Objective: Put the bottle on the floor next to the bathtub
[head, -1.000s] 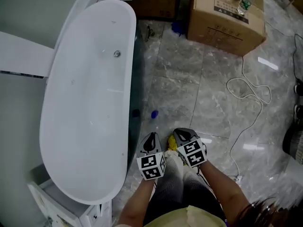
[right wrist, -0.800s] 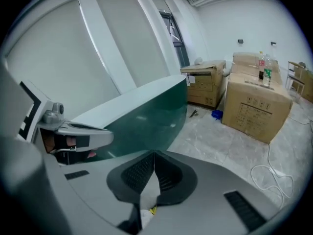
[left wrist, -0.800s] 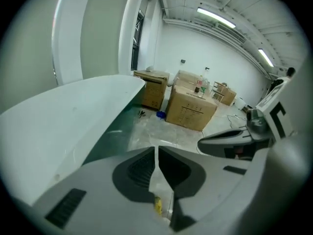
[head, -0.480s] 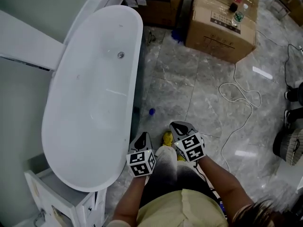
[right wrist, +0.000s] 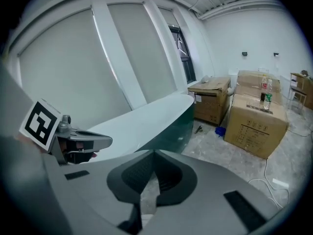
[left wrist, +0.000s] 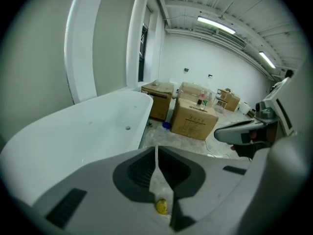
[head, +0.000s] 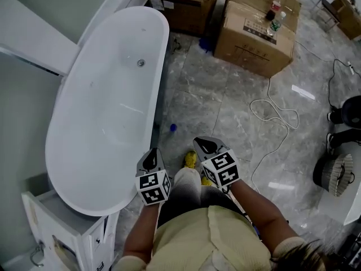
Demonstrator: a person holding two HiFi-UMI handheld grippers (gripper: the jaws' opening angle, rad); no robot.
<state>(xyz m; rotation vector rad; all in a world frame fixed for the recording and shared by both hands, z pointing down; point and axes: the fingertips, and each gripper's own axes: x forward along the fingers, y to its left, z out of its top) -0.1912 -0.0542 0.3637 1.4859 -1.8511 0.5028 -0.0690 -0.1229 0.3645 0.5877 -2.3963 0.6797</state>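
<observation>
Both tools have drifted toward the bathtub (head: 101, 117) at their left. Clenched and empty, the left tool (head: 151, 158) and right tool (head: 206, 146) seem merely carried, since the bottle (head: 276, 25) stands far ahead on a cardboard box (head: 254, 41).

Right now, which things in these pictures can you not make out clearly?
- yellow object, head view: the person's knee covers part; cannot identify it.
- bottles on the box, head view: too small to read.
- blue thing beside the bathtub: too small to name.
</observation>
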